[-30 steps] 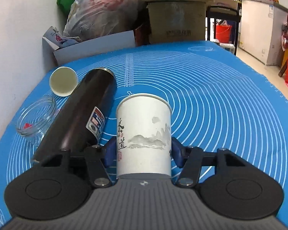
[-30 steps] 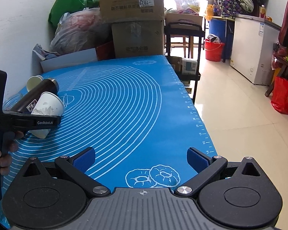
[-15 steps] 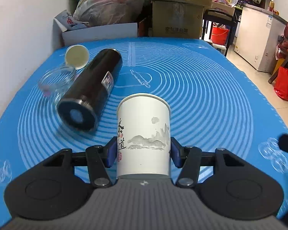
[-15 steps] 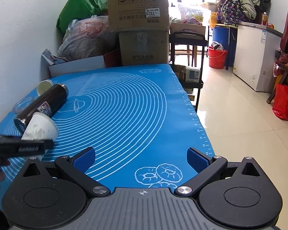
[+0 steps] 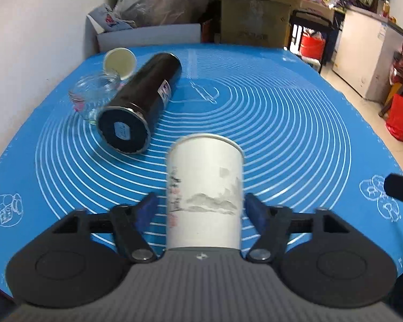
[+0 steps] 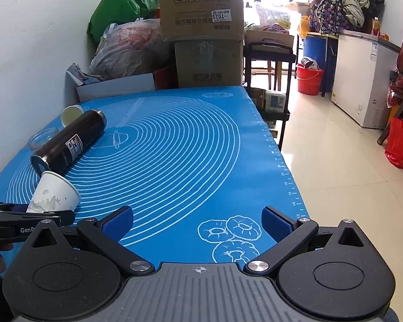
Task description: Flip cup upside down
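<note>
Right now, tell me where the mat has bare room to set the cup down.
Bare: the mat's middle rings, between the black flask and the right edge. Crowded: the wall side, with flask, glass jar and small cup. The paper cup sits in the left tongs.

Hidden, cropped and blurred parts

The base of the cup is concealed behind the left gripper body, and its print is smeared by blur; whether the blue pads touch its wall cannot be told. Left of the right gripper jaws, the left gripper is cut off by the picture's edge. Beyond the jaws, the glass jar is partly hidden by the black flask.
</note>
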The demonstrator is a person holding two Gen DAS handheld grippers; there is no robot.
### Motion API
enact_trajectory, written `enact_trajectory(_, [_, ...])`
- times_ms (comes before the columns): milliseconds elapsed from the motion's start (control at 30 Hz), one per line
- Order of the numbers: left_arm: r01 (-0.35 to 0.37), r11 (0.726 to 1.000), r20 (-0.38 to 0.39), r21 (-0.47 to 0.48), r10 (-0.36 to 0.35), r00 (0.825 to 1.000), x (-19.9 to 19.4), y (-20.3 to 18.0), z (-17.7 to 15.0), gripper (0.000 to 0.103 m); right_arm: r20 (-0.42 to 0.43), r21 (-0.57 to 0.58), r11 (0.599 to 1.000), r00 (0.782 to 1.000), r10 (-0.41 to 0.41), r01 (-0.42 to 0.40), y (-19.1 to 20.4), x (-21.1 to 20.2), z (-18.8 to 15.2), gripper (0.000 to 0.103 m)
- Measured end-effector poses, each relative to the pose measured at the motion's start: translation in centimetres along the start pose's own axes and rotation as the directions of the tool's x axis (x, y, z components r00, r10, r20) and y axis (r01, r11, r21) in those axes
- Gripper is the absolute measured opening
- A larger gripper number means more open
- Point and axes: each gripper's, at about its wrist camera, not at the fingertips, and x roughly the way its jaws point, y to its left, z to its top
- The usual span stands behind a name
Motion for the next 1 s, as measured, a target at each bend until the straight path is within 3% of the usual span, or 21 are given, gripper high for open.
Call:
enact_trajectory(67, [-0.007,1.000,0.019,-0.002,0.007,1.000,-0.4,0.1,0.1,0.085,-0.003,-0.003,1.000,1.000,0.001,-0.001,0.0,0.1,0.0,0.103])
enact_trajectory(600, [0.006,1.000,0.160,0.003,-0.007,0.987,-5.9,1.1,0.8,0.092,-0.017,-0.049,0.999,1.000,-0.003,0.003,0.8,0.2,0.2,0.103])
enact_trajectory(767, [-0.049,0.998,0.163,-0.034,0.054,0.985,-7.1,3.3,0.3,0.094,-0.040,-0.211,0.978,0.999,-0.013,0.004,2.8,0.2,1.3,0.103])
enact_trajectory(833, [-0.079,0.996,0.160,-0.045,0.085,0.983,-7.2,4.5,0.0,0.095,-0.035,-0.372,0.928,0.999,-0.034,0.019,5.1,0.3,2.2,0.103])
enact_trajectory(900, [-0.112,0.992,0.153,-0.056,0.119,0.981,-7.3,5.8,-0.5,0.095,-0.002,-0.552,0.832,0.997,-0.076,0.062,7.6,0.5,2.8,0.103])
enact_trajectory(933, [-0.123,0.990,0.148,-0.066,0.132,0.980,-7.2,6.5,-0.8,0.095,0.021,-0.647,0.758,0.995,-0.093,0.085,9.1,0.6,3.1,0.103])
enact_trajectory(1000, [-0.141,0.986,0.136,-0.087,0.152,0.979,-7.2,8.0,-1.5,0.095,0.054,-0.821,0.562,0.993,-0.109,0.106,12.2,0.8,3.1,0.103])
